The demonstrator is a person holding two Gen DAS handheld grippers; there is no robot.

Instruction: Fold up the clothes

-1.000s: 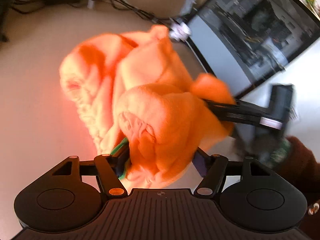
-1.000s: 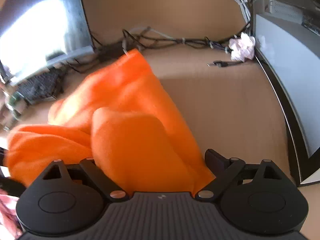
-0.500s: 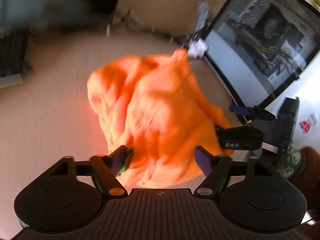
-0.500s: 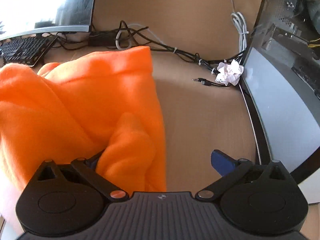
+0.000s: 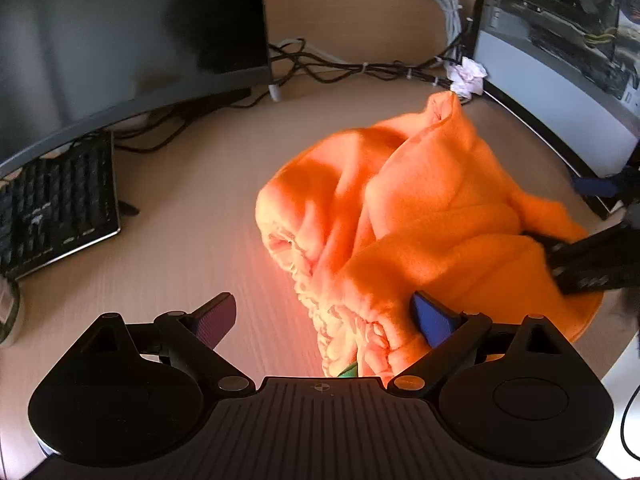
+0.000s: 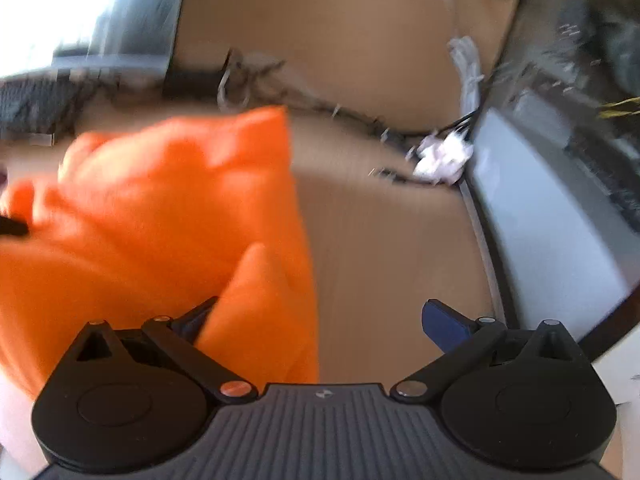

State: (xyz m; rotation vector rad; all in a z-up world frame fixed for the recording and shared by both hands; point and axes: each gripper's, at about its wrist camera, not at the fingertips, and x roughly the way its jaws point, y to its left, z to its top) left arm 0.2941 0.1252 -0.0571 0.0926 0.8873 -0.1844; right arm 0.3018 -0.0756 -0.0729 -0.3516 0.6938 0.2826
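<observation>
An orange fleece garment [image 5: 420, 220] lies bunched on the wooden desk [image 5: 180, 220]. My left gripper [image 5: 324, 320] is open, its jaws wide apart, with the garment's ruffled hem lying between them near the right finger. In the right wrist view the same garment [image 6: 160, 220] fills the left half. My right gripper [image 6: 320, 320] is open, with a fold of the cloth between its jaws by the left finger. The right gripper's fingers [image 5: 592, 256] show in the left wrist view, resting on the garment's right side.
A dark monitor [image 5: 120, 40] and a keyboard [image 5: 52, 208] stand at the left. A tangle of cables [image 5: 360, 68] and a crumpled white paper [image 5: 468, 76] lie at the back. A computer case [image 5: 560, 60] bounds the right side.
Both grippers have opened and let go of the orange garment. It has dropped from mid-air onto the desk, and both grippers have drawn back a little.
</observation>
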